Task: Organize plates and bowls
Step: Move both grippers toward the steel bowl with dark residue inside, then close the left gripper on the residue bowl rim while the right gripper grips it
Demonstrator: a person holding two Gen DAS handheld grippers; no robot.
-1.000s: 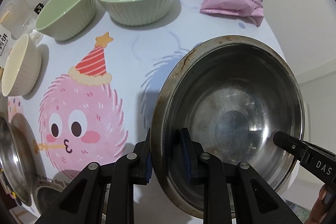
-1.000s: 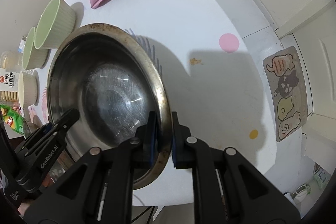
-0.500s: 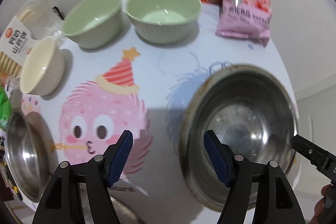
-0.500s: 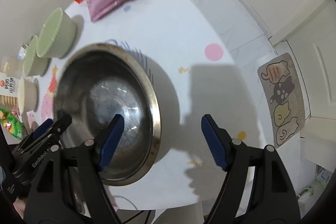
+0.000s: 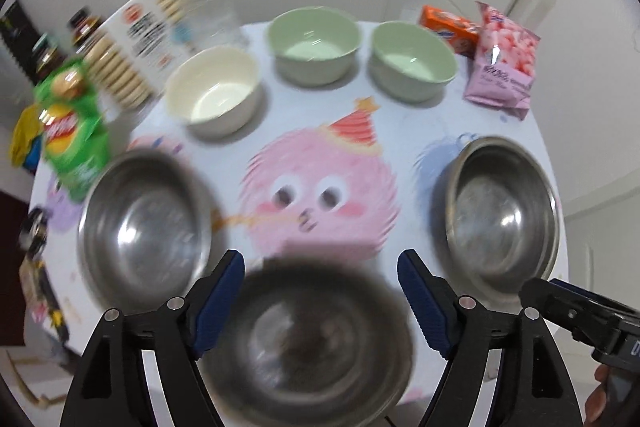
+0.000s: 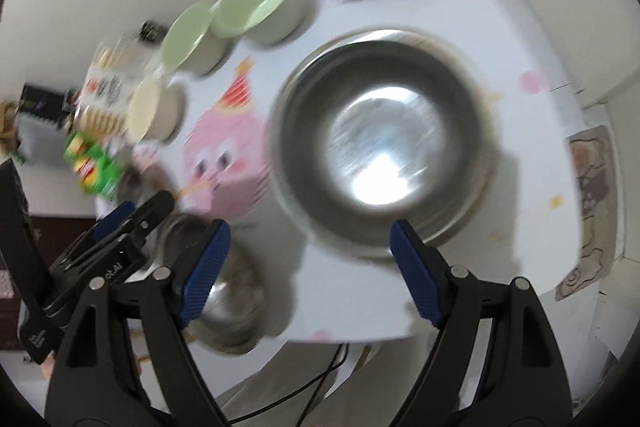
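- My left tongs are spread wide with nothing between the blue pads; they hang above the near steel bowl, which sits at the near edge of the table.
- My right tongs are likewise wide apart and empty, over the right steel bowl.
- Both views are smeared, so fine detail is hard to read.
- Out from the tongs: a left steel bowl lies to the left, the right one well apart on the right, the pink cartoon print between them.
- Far side: a cream bowl and two green bowls stand in a row, each on its own.
- Snack packs crowd the far and left edges; I see no plates.
- My judgement: little is finished. All six bowls stand upright and single, none nested. Stacking steel with steel and ceramic with ceramic seems to be left.
- The steel bowls look wide, shallow and shiny, with dull, stained rims; the ceramic ones are ribbed outside and empty.
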